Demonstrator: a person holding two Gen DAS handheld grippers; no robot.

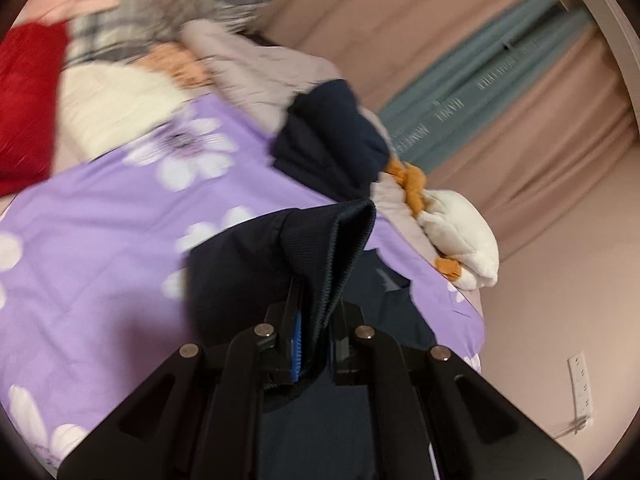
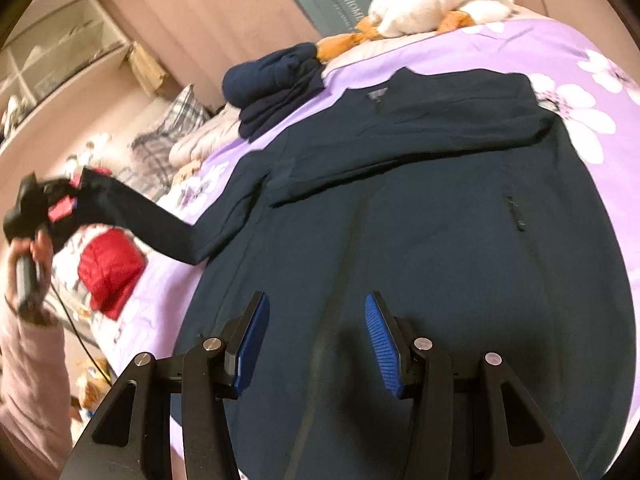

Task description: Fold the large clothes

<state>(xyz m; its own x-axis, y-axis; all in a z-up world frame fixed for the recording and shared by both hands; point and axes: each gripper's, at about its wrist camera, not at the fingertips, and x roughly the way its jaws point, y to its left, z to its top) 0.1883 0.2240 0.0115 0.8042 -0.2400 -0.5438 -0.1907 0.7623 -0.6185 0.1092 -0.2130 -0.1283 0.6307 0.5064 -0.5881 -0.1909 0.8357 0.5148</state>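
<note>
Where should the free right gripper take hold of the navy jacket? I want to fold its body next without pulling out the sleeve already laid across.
Probably the bottom hem of the navy jacket, nearest the open right gripper, coming in low from that near edge. The body lies flat on the purple bedspread, so only an edge offers a pinch. The left gripper is shut on the other sleeve's cuff.

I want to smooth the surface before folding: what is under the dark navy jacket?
The navy jacket lies on a purple floral quilt, which shows on either side of it. Whatever lies directly beneath the jacket's body is covered and cannot be seen.
</note>
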